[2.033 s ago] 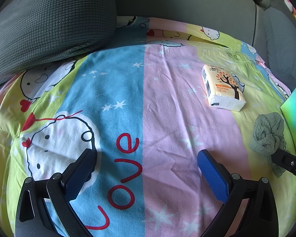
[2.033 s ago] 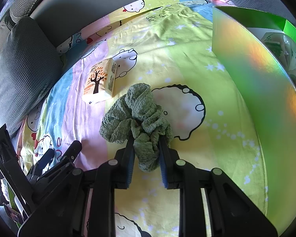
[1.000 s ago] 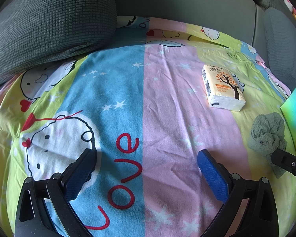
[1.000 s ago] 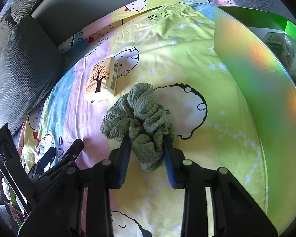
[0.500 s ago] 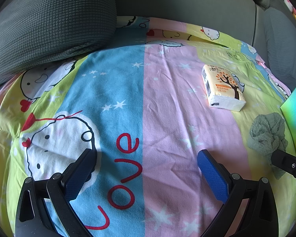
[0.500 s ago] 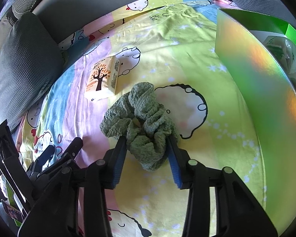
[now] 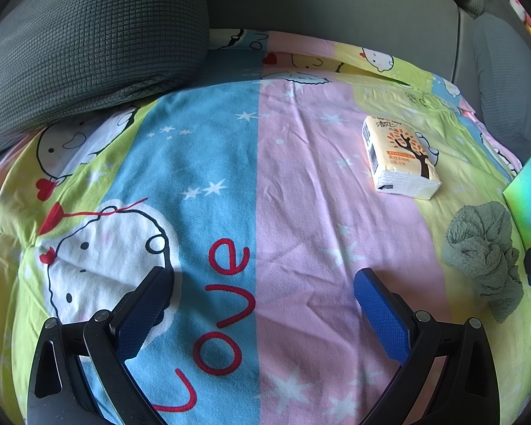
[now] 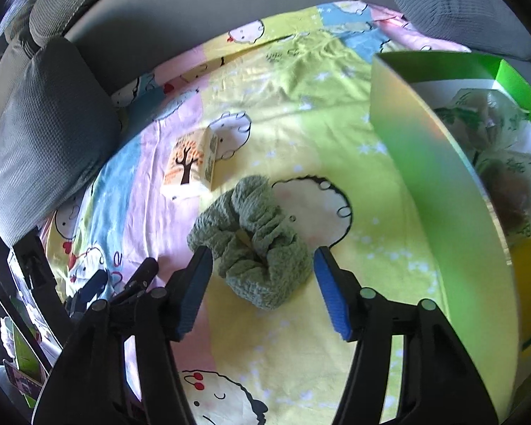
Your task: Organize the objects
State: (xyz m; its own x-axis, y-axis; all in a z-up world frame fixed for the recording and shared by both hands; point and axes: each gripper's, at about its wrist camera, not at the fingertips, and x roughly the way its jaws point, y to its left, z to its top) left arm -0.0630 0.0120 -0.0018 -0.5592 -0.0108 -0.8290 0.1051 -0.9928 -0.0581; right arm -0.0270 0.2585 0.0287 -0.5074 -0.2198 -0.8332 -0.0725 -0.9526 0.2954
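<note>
A crumpled grey-green cloth [image 8: 255,241] lies on the cartoon bedsheet [image 8: 301,318], also seen as the cloth [image 7: 485,251] at the right of the left wrist view. My right gripper [image 8: 262,258] straddles it with jaws opening; the blue pads stand clear of the cloth on both sides. A tissue pack [image 8: 191,166] with a tree print rests just beyond the cloth, shown again as the pack [image 7: 400,157]. My left gripper [image 7: 262,279] hovers open over the pink and blue stripes with nothing between its fingers.
A green box [image 8: 442,184] with a shiny wall stands to the right and holds wrapped packets [image 8: 485,120] and something yellow [image 8: 529,265]. Grey cushions [image 7: 88,46] border the sheet at the back left, and another cushion [image 7: 502,81] at the right.
My right gripper's jaws have spread apart and let go of the green cloth, which has settled wider on the sheet. The left gripper has stayed put.
</note>
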